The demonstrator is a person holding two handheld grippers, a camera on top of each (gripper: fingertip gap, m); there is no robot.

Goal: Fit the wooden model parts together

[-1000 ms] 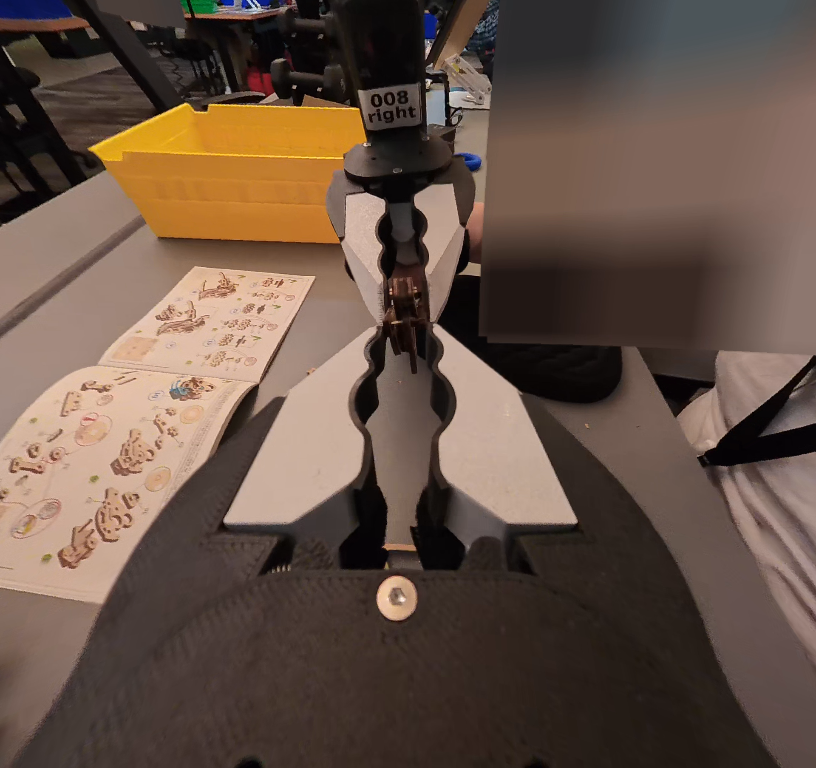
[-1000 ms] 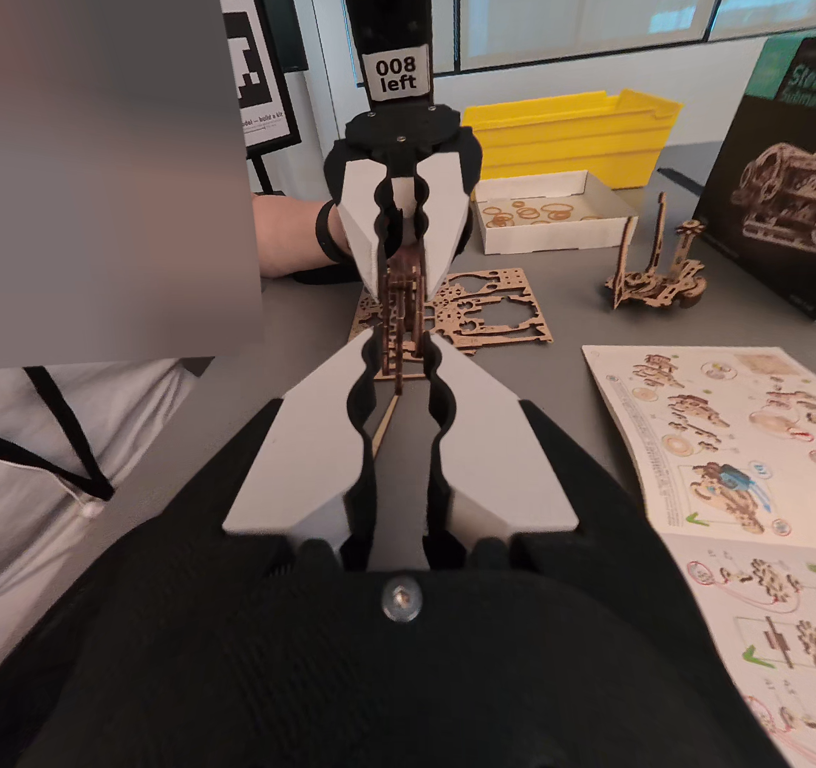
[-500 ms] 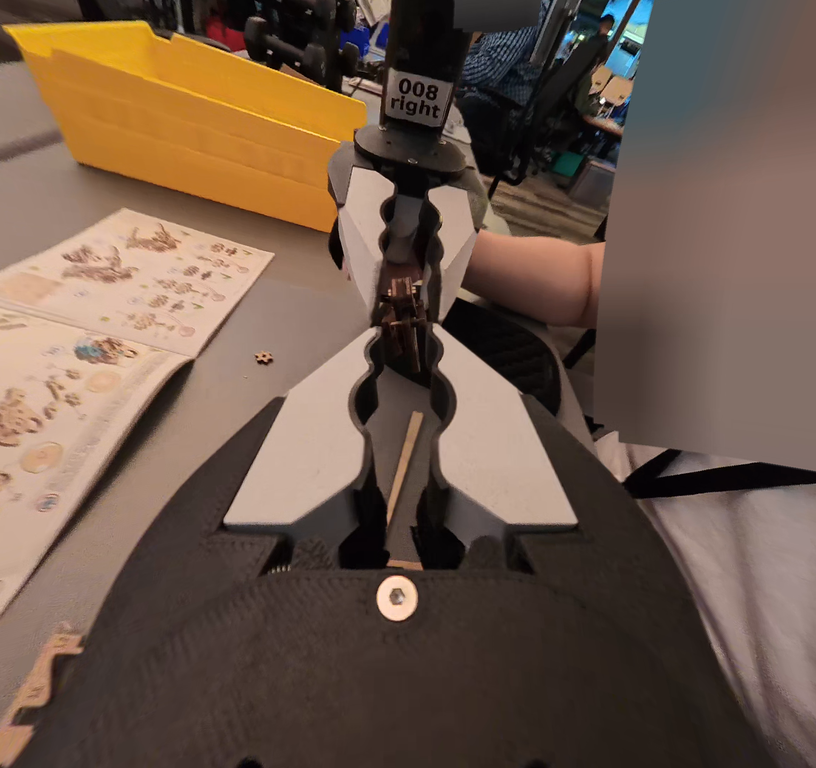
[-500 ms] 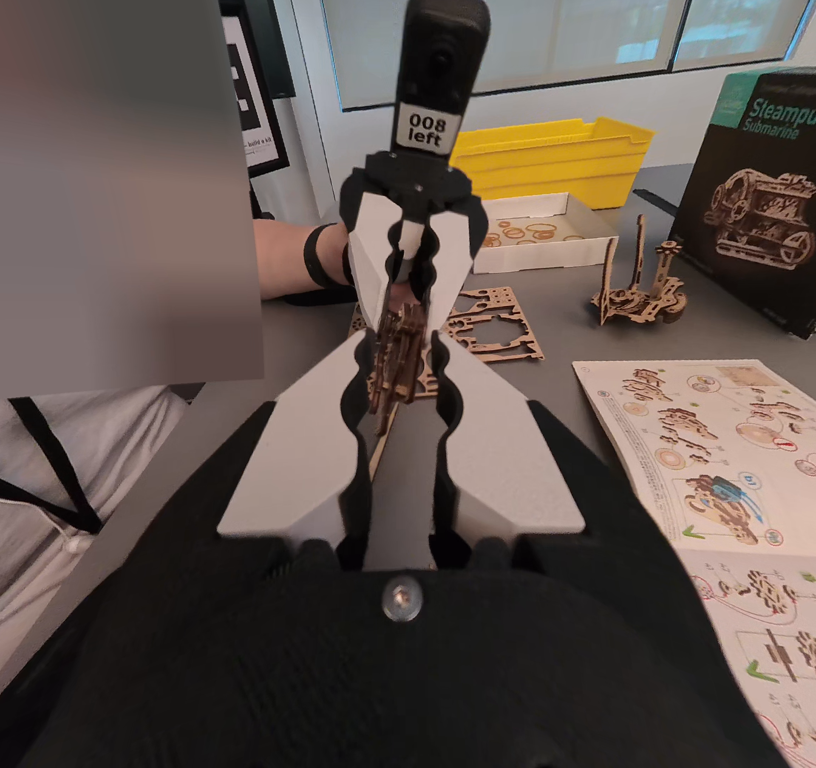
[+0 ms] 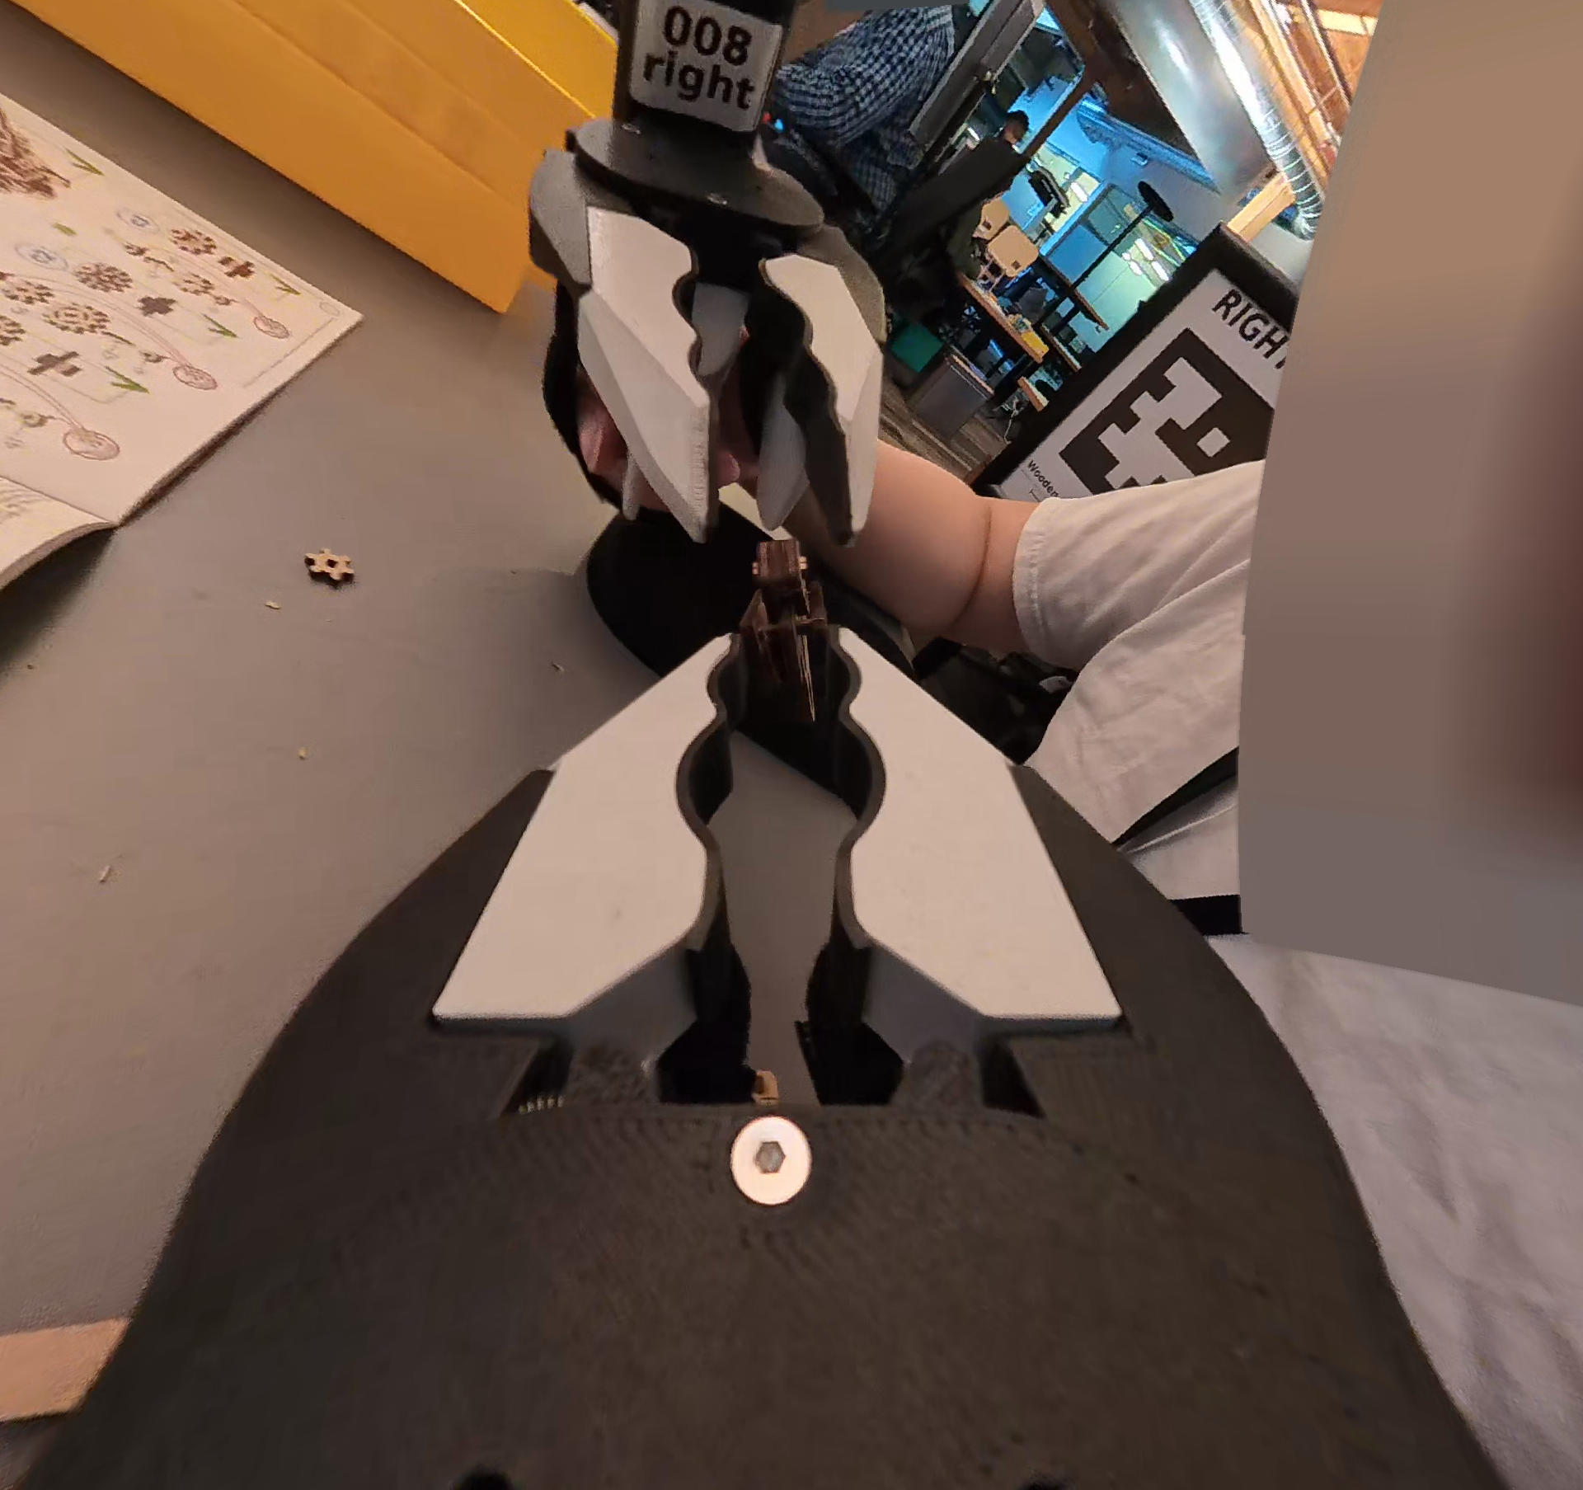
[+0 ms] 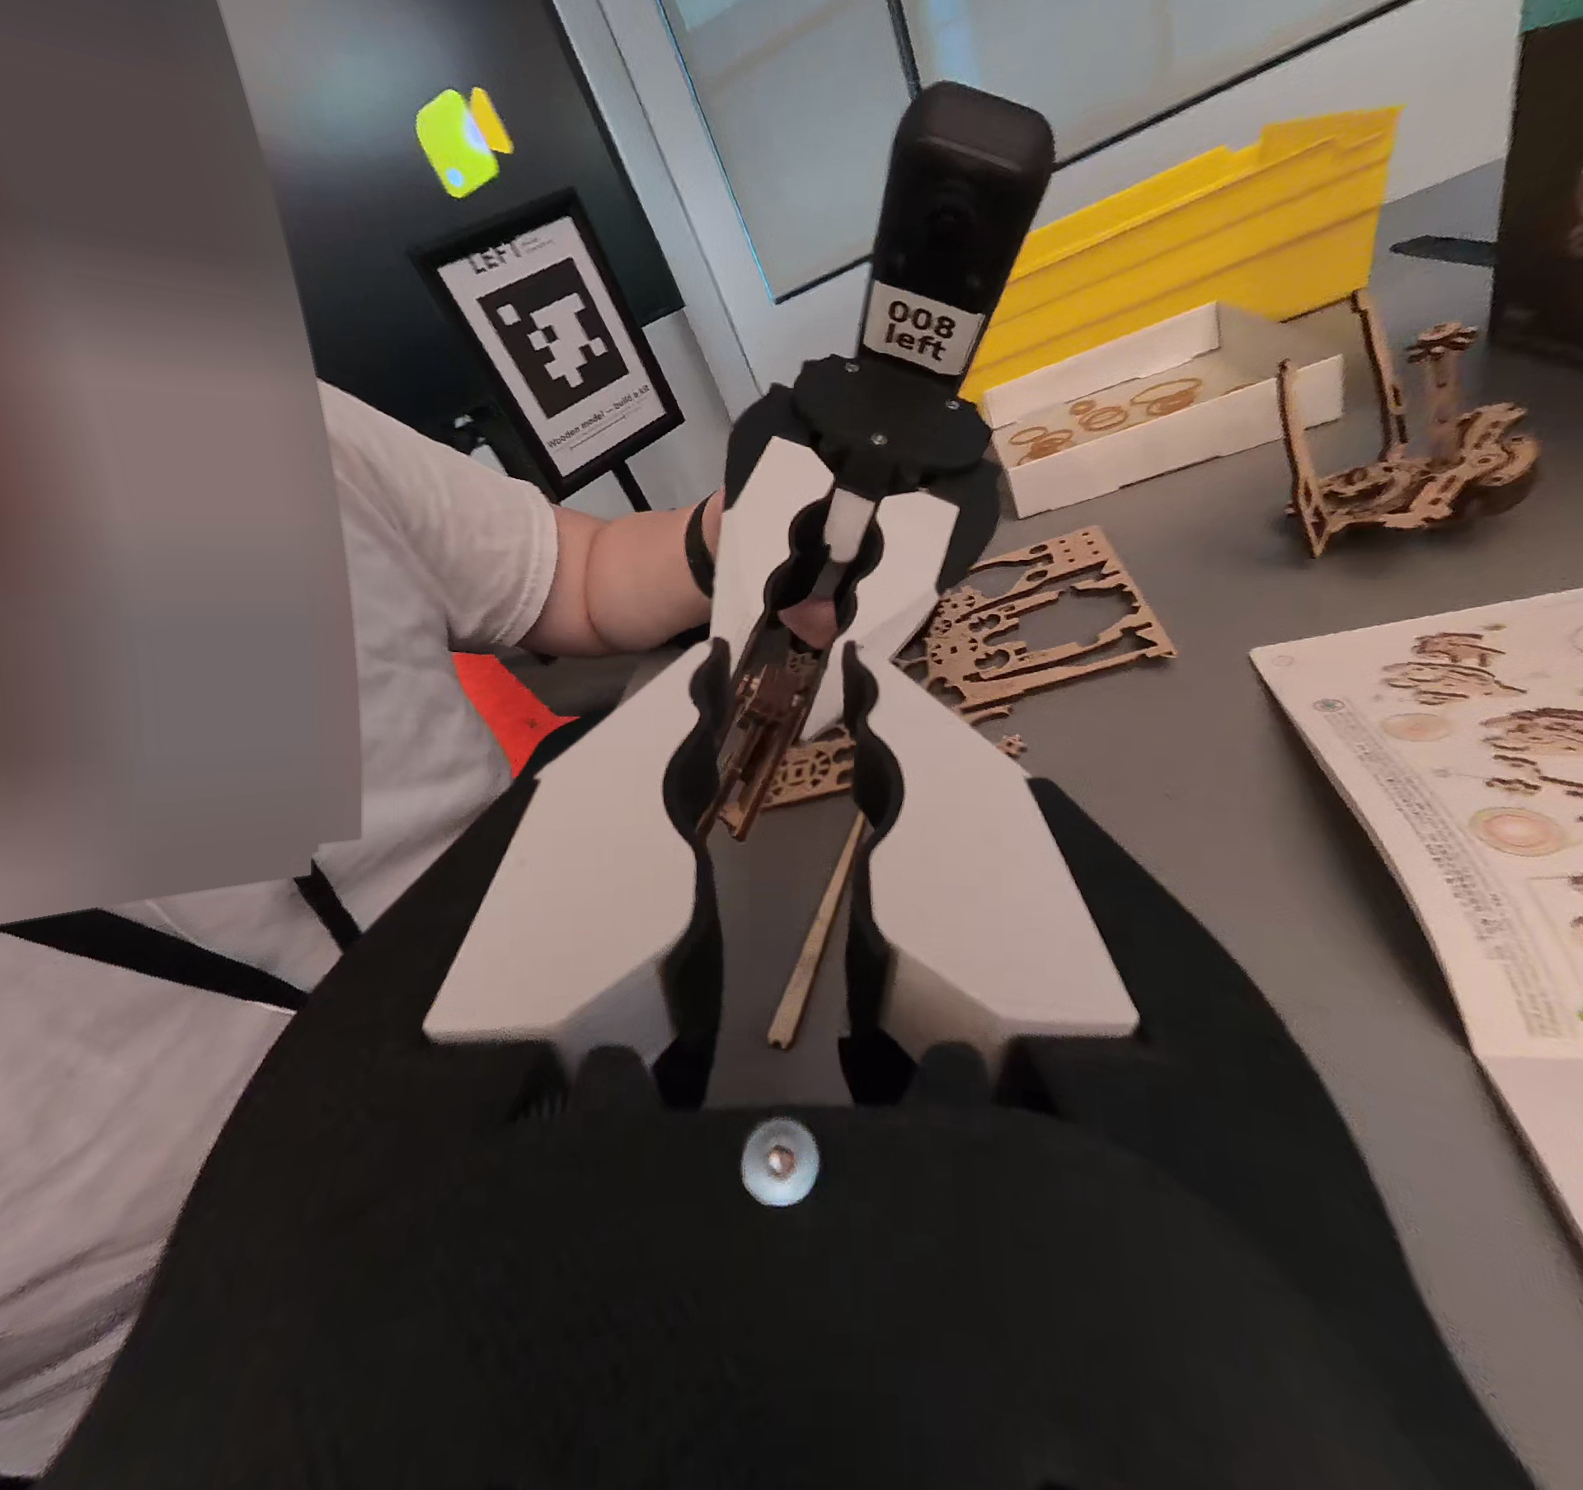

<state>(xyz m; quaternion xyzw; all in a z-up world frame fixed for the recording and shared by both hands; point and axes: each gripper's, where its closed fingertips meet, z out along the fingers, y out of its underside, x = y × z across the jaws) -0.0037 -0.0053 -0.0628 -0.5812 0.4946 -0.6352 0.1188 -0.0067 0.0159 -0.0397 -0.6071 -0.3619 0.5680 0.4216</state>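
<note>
The small wooden assembly (image 5: 784,635) is clamped at the tips of the left hand-held gripper (image 5: 781,650), above the worktop (image 5: 343,721). The right hand-held gripper (image 5: 741,519) is held released, just beyond it, untouching.

The wooden assembly (image 5: 784,635) is half buried between the left gripper's (image 5: 781,648) jaws, its lower end hidden. Beyond the jaws, the instruction booklet (image 5: 128,327) and yellow bin (image 5: 343,78) run off the frame's edge.

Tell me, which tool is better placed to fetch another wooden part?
Probably right: the right tool is open and empty above a loose wooden stick; the left tool grips the wooden assembly.
</note>
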